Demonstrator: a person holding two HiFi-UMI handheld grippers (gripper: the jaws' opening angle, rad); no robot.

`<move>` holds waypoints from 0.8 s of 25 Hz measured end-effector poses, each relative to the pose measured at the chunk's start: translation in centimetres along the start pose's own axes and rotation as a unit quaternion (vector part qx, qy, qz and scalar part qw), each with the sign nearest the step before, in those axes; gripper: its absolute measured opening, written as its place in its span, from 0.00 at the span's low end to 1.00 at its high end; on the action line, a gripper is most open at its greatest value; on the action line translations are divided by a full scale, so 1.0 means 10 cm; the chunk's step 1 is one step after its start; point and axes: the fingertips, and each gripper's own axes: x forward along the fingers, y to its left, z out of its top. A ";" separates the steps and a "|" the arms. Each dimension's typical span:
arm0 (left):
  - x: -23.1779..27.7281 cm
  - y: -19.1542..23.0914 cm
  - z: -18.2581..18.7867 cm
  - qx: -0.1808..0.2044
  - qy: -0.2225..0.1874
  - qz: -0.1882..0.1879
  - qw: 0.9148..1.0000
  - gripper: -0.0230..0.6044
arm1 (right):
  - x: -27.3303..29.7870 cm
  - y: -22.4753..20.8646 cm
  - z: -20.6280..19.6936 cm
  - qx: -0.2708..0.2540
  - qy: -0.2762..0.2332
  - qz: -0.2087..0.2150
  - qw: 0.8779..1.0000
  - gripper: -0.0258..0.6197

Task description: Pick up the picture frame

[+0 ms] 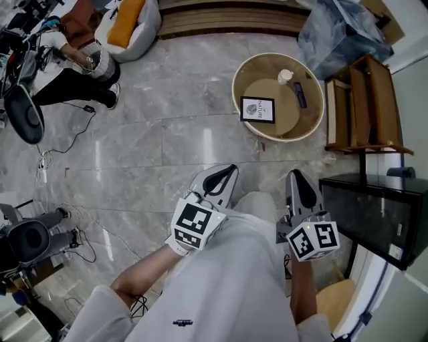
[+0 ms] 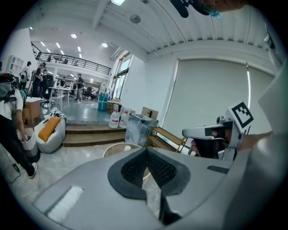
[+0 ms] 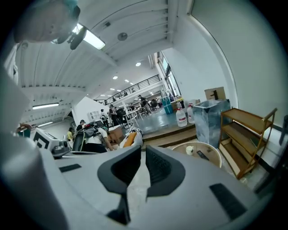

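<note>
The picture frame [image 1: 257, 109], black with a white print, lies on the left side of a round beige table [image 1: 307, 127] in the head view. A white cup [image 1: 285, 76] and a dark remote [image 1: 299, 94] lie on the table's top beside it. My left gripper [image 1: 229, 170] and right gripper [image 1: 295, 176] are held side by side well short of the table, both pointing toward it. Each is shut with nothing between its pads. In the left gripper view the jaws hide the frame, and only the table's rim [image 2: 118, 147] shows. The right gripper view shows the table [image 3: 211, 152] and the cup [image 3: 190, 150].
A wooden shelf unit [image 1: 364, 100] stands right of the table, with a black cabinet [image 1: 364, 217] nearer on the right. A plastic-wrapped bin [image 1: 341, 30] is behind the table. Wooden steps [image 1: 227, 20] run along the far side. A seated person [image 1: 80, 67], a beanbag [image 1: 130, 23] and floor cables [image 1: 60, 153] are at left.
</note>
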 end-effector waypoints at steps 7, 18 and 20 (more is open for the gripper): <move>0.70 0.02 0.08 0.007 0.032 0.004 0.999 0.04 | 0.45 -0.65 0.05 0.024 0.026 0.004 0.999 0.05; 1.99 0.34 0.33 -0.024 0.081 0.077 0.993 0.04 | 1.58 -1.62 0.27 0.043 0.093 0.064 0.993 0.18; 2.16 0.37 0.35 -0.026 0.085 0.083 0.993 0.04 | 1.78 -1.74 0.29 0.037 0.104 0.076 0.991 0.18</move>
